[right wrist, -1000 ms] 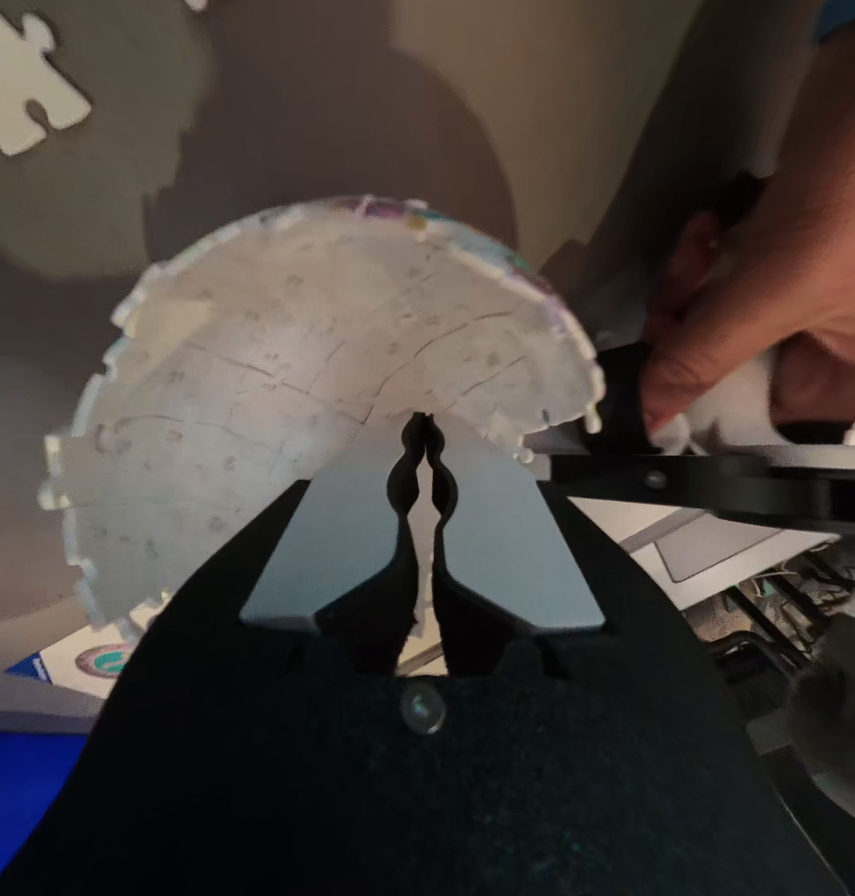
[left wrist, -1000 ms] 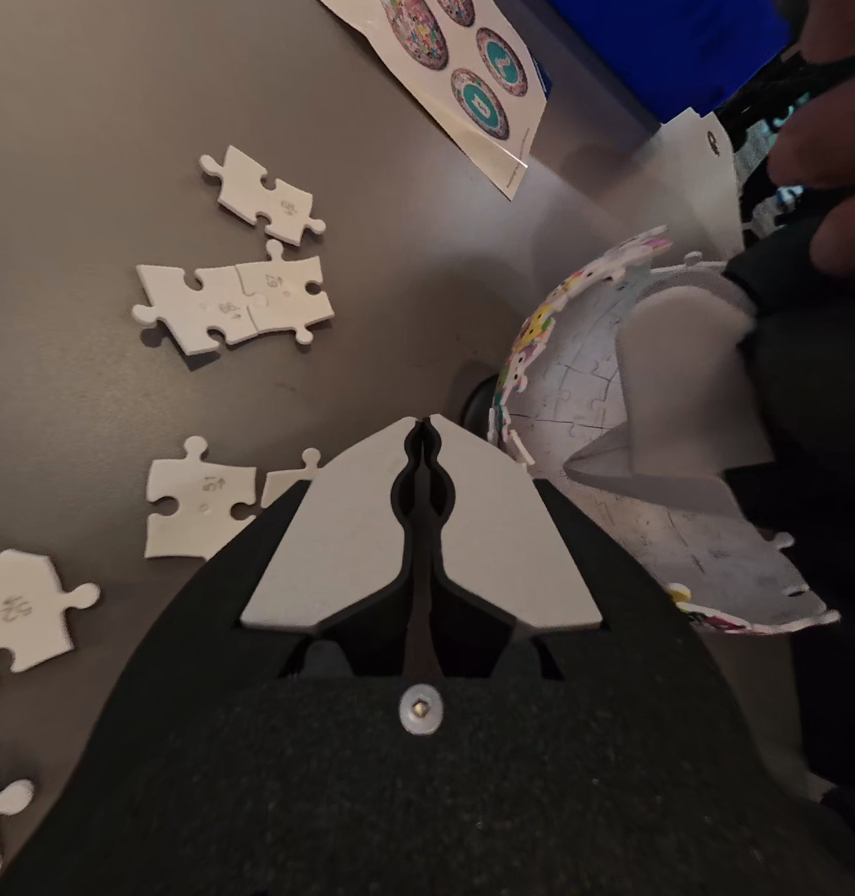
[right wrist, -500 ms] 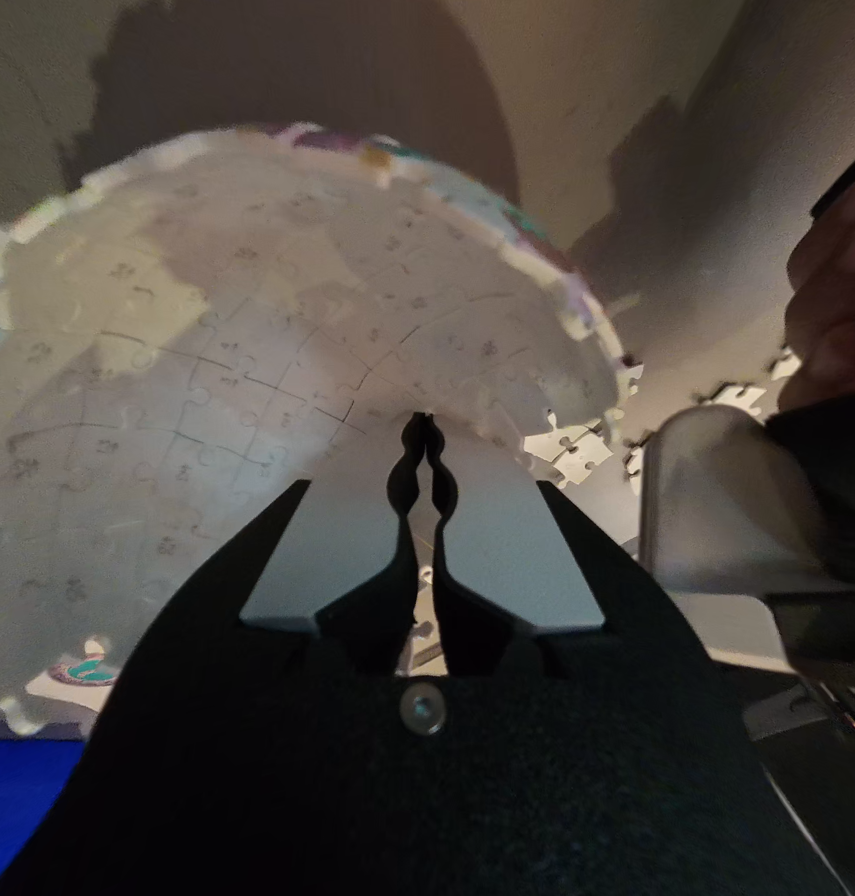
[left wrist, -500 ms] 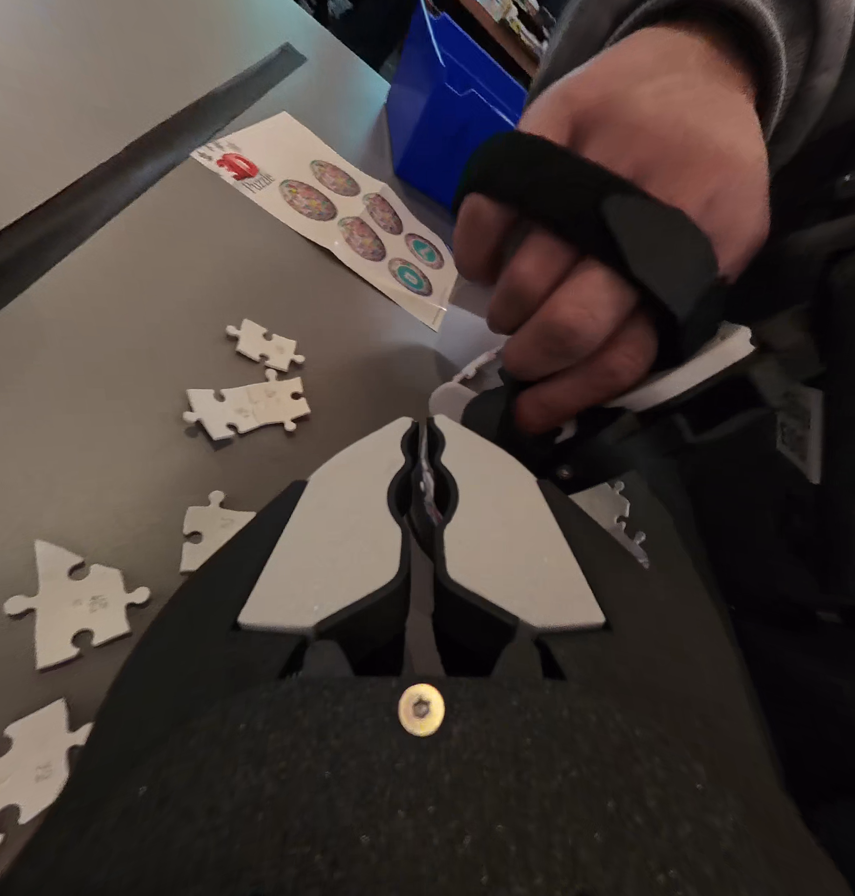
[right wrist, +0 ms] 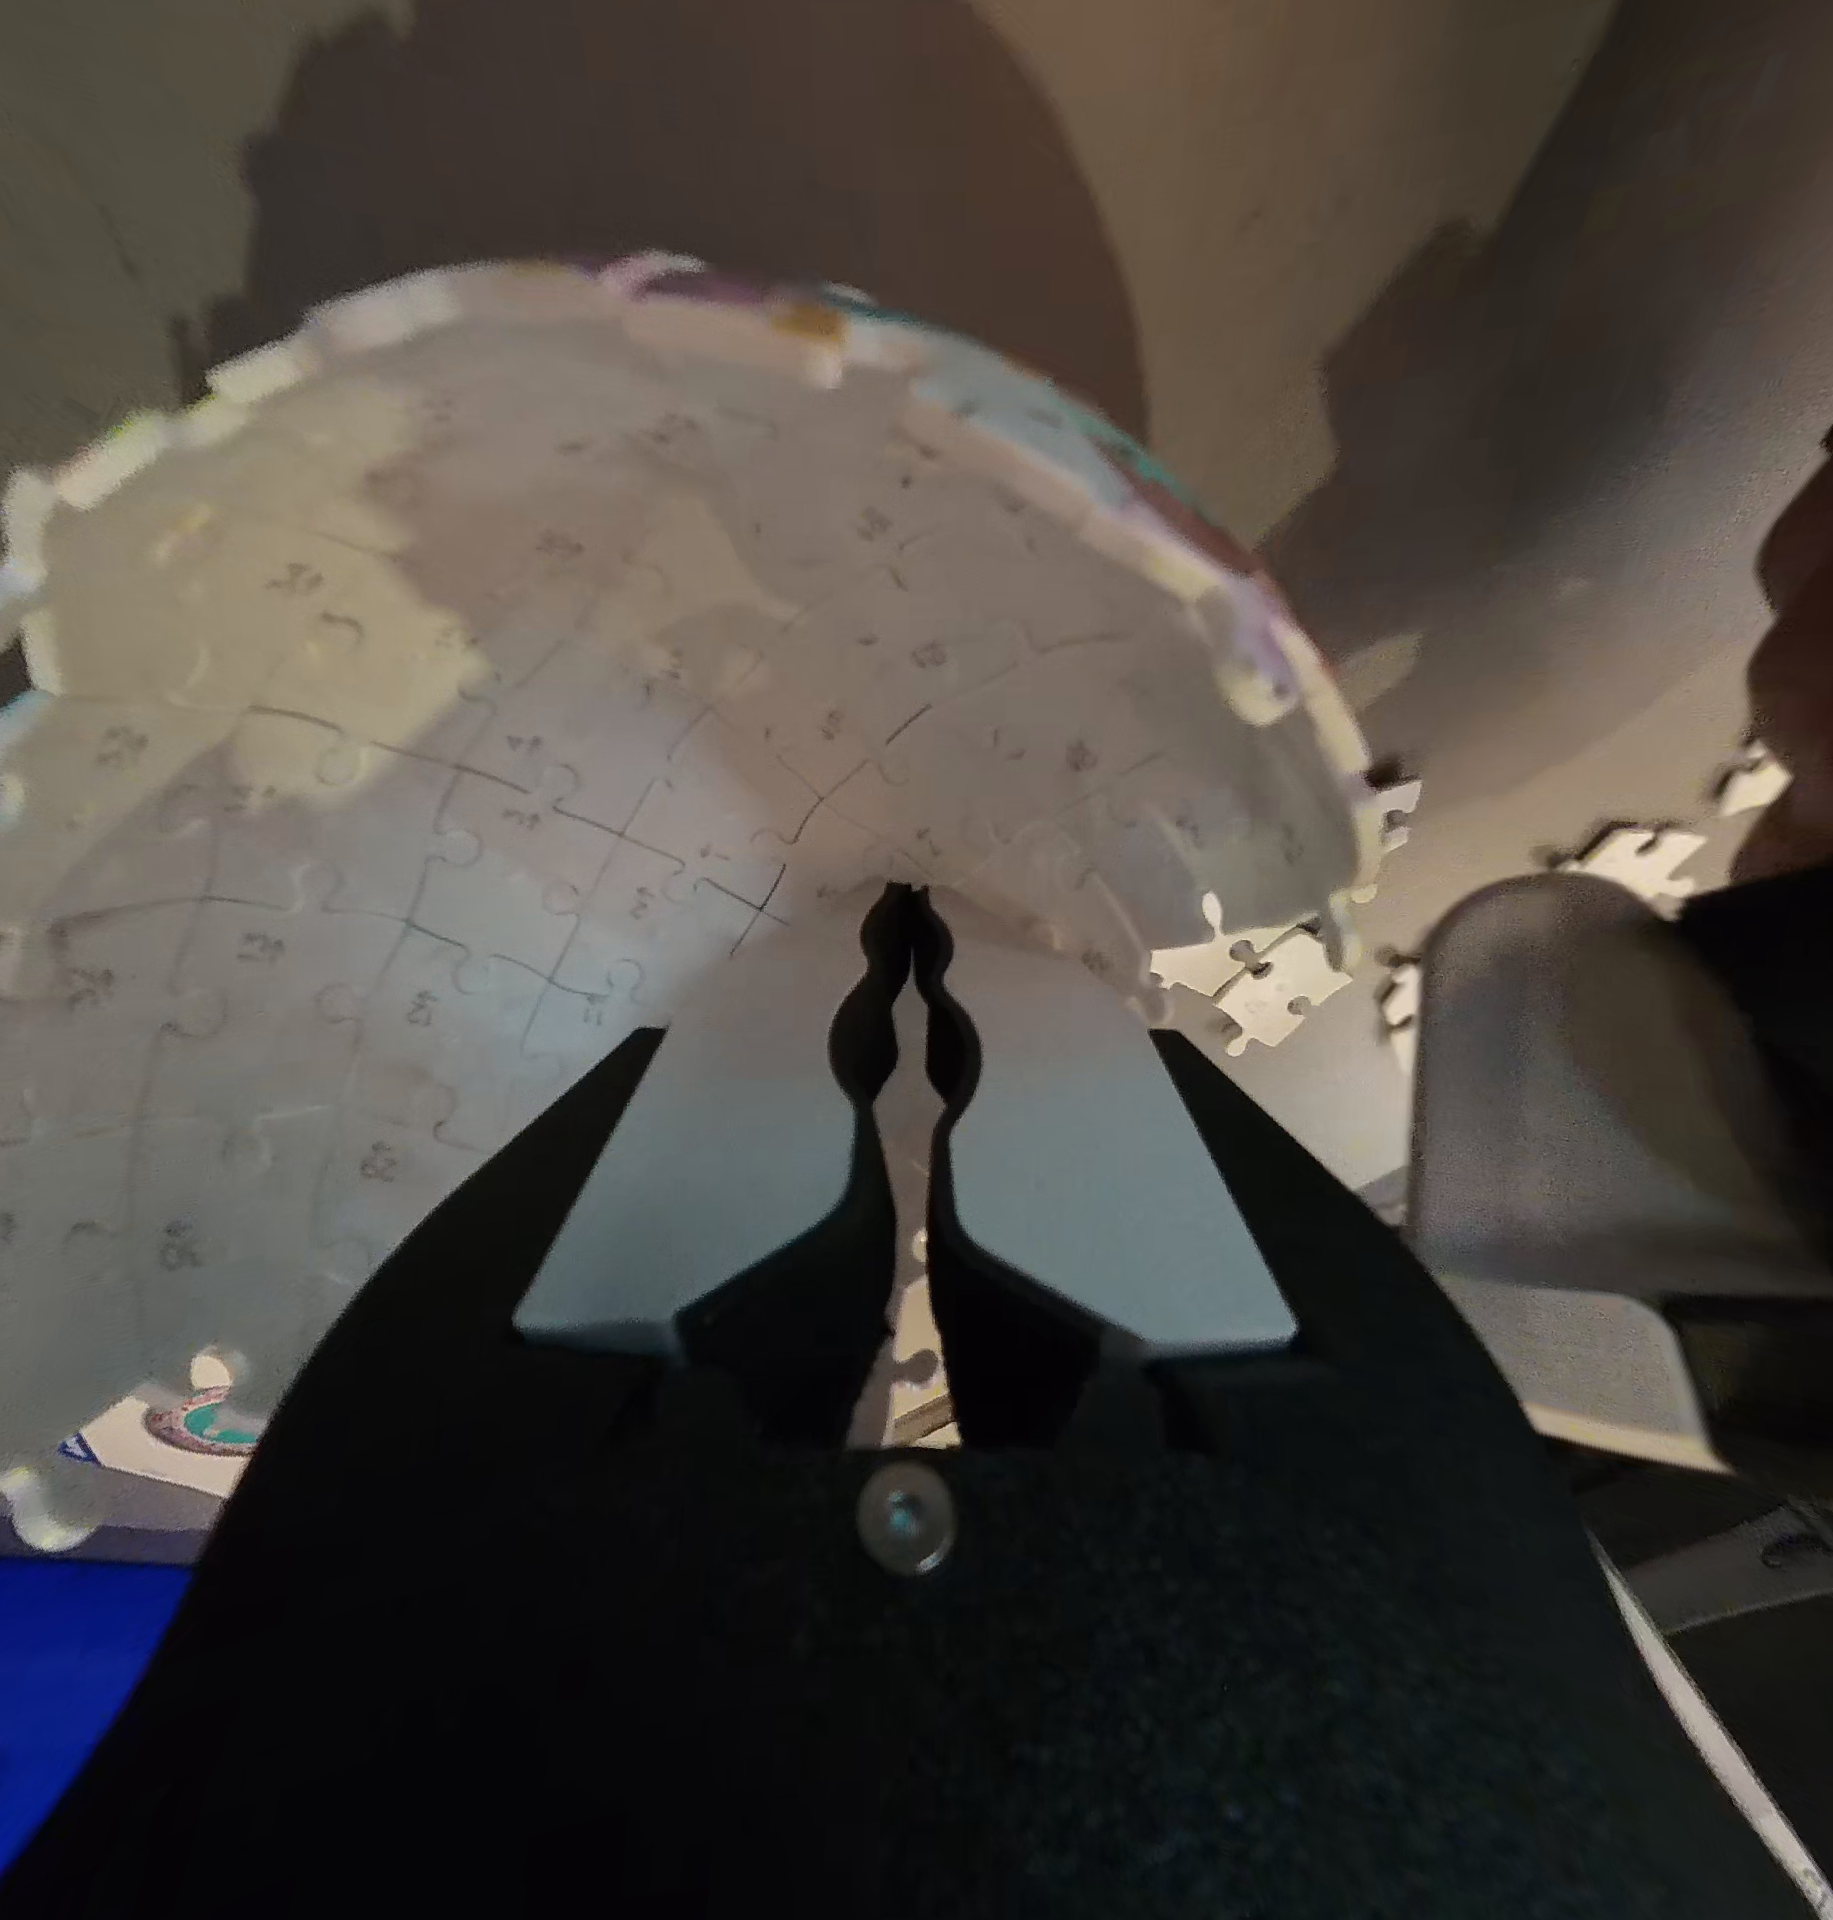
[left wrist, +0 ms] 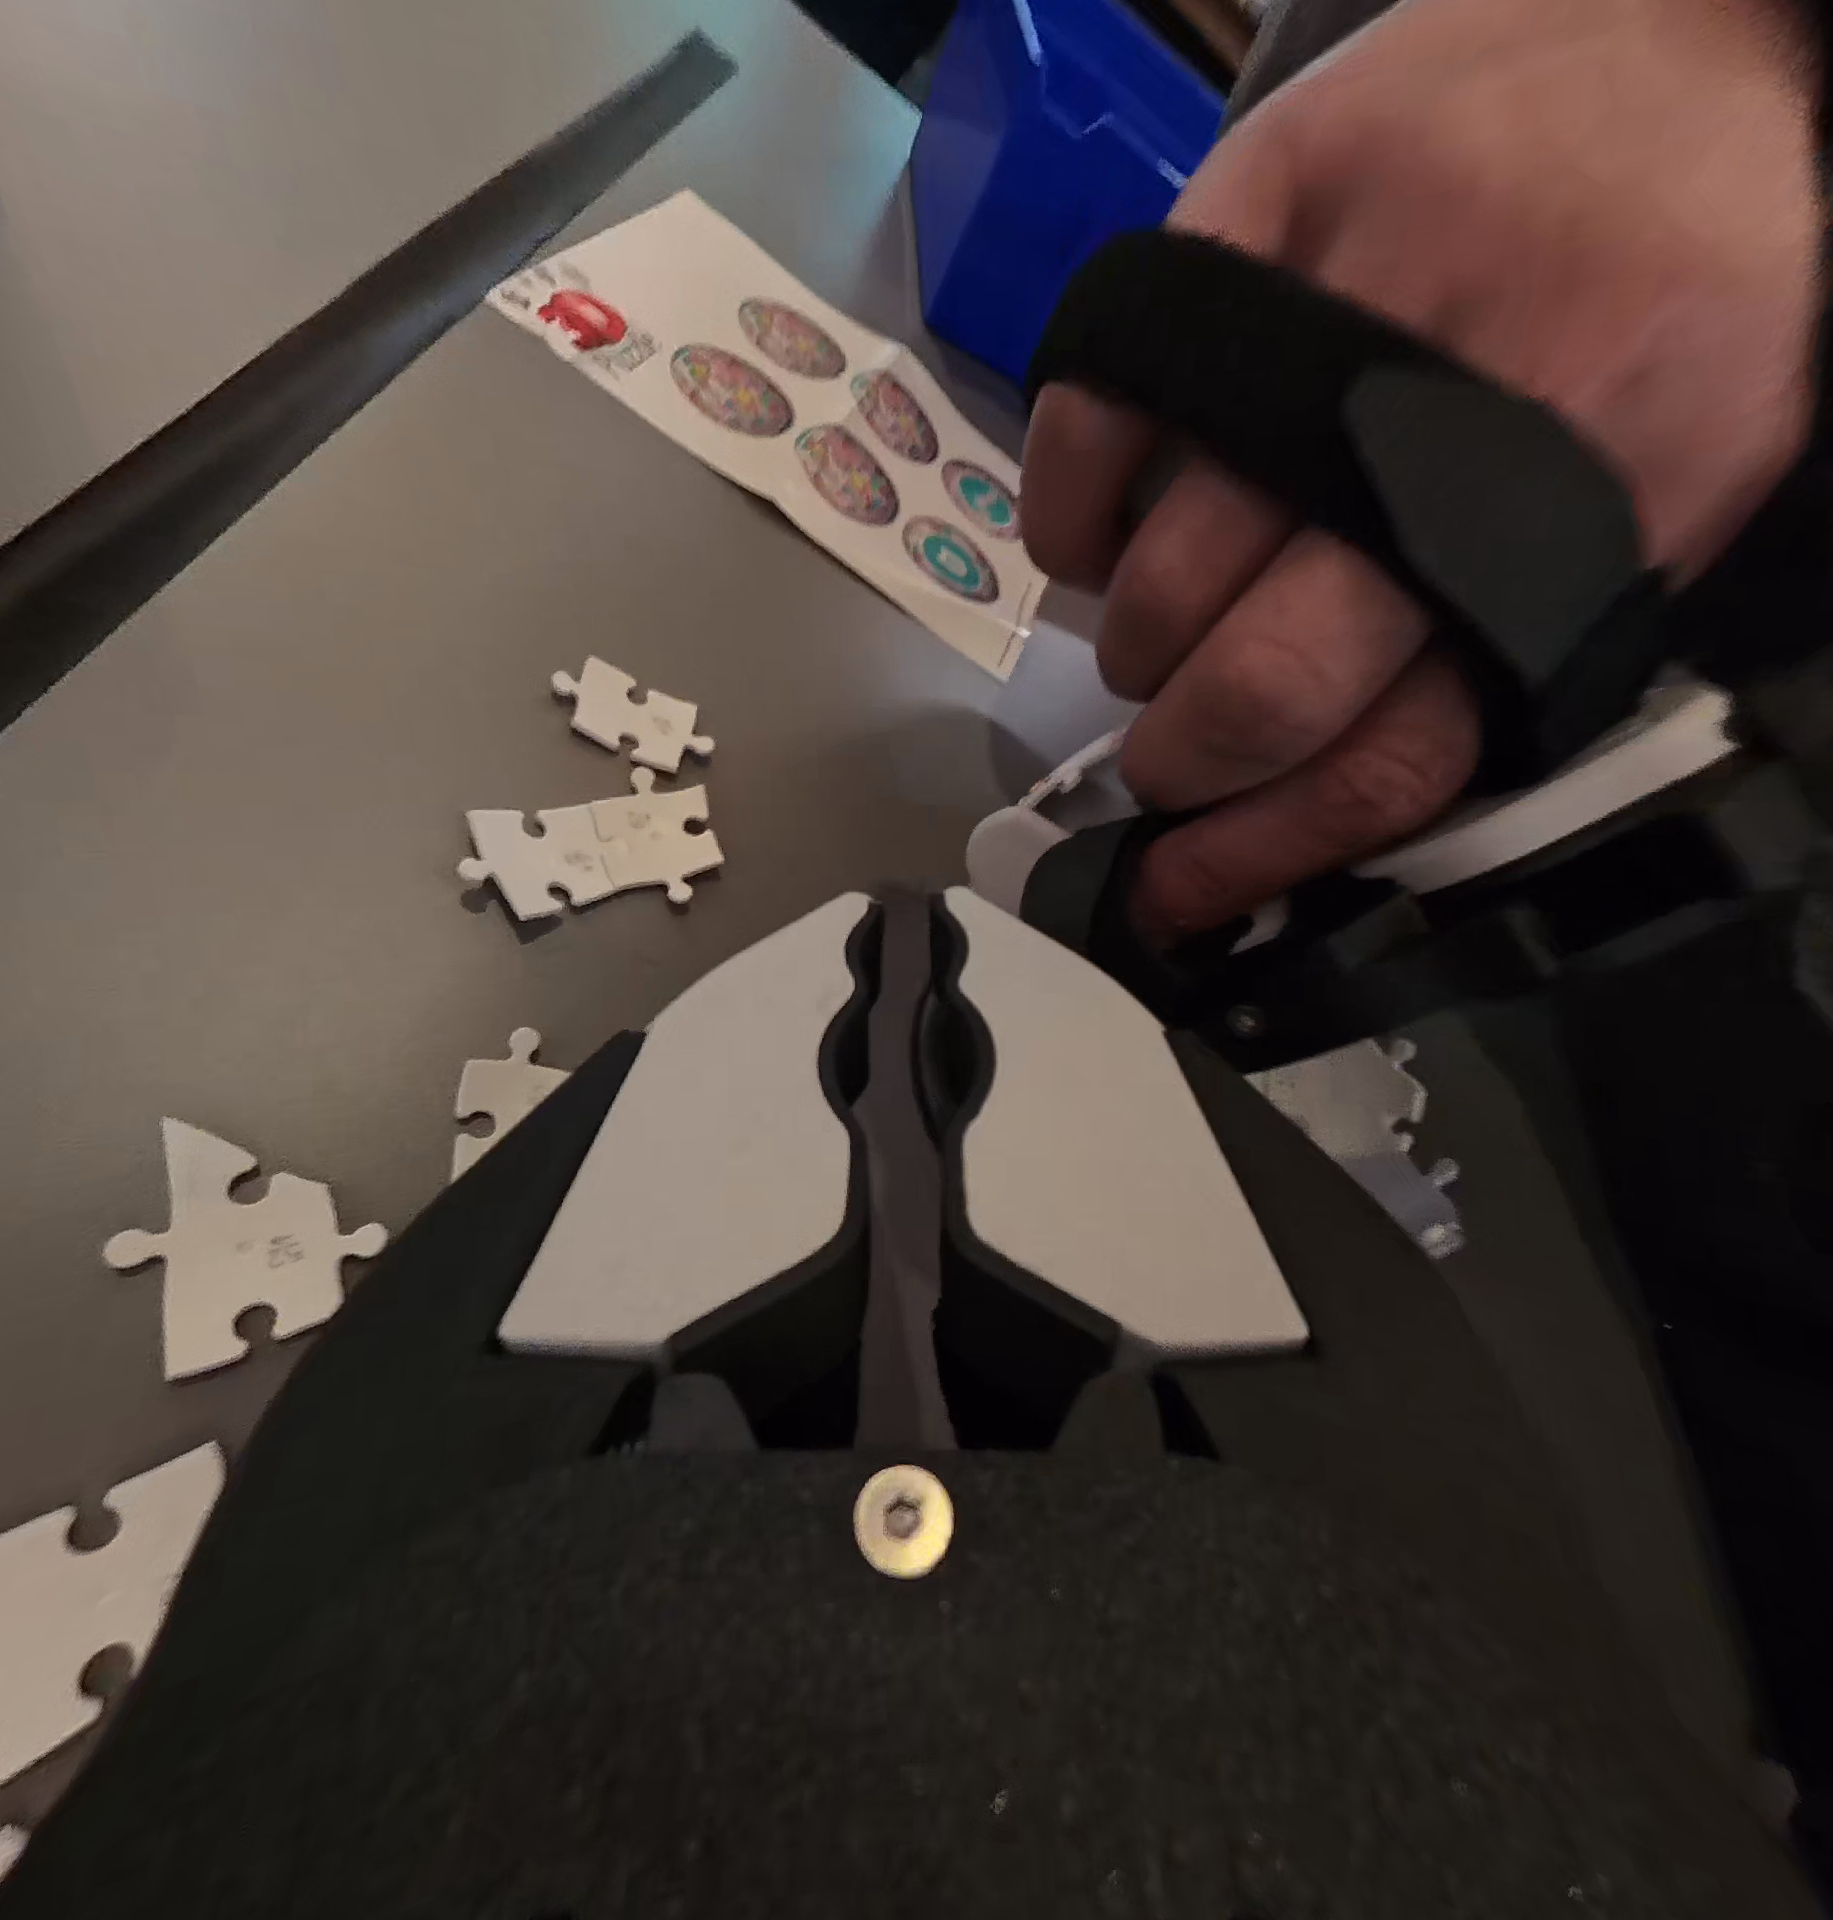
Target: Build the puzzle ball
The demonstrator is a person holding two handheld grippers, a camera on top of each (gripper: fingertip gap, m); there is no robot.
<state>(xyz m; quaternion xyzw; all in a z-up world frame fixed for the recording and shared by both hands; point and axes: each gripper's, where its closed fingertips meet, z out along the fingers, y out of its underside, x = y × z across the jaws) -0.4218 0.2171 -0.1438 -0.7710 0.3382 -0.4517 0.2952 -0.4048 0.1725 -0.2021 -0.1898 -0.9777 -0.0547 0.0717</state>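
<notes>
**A:** What did the surroundings look like?

**B:** A dark grey bench [left wrist: 268,623] under dim light. In the left wrist view, flat white loose pieces [left wrist: 237,1247] lay face down along its left side. Further in lay a joined pair [left wrist: 590,847], its long axis running across the view. Beyond that were a printed leaflet [left wrist: 787,416] showing patterned balls, and then a blue bin [left wrist: 1047,177] at the bench's far edge.

**A:** And the left claw?

**B:** The left claw [left wrist: 907,925] hovered over the bench. Its pale fingers were parted by a narrow gap, with nothing I could make out between them. Just to its right, a person's hand [left wrist: 1411,468] gripped the other tool.

**A:** Where was the puzzle ball?

**B:** Only partly built, a curved shell [right wrist: 476,779] off the bench. In the right wrist view its white, numbered inner face filled the left and centre, with coloured print showing along the rim. The right claw [right wrist: 899,899] had its tips pressed together at the shell's lower edge, apparently pinching it. From the left claw's own view, only a scrap of the shell's toothed rim showed, low and to the right.

**A:** So what did the next move turn on?

**B:** As I judged it, on the split either side of the left claw. The loose pieces lay to its left and ahead on the bench, and the held shell was close on its right. The left claw was the free one and the nearer to the pieces. It would likely need to reach left for a piece and bring it across to the shell's open rim.
</notes>
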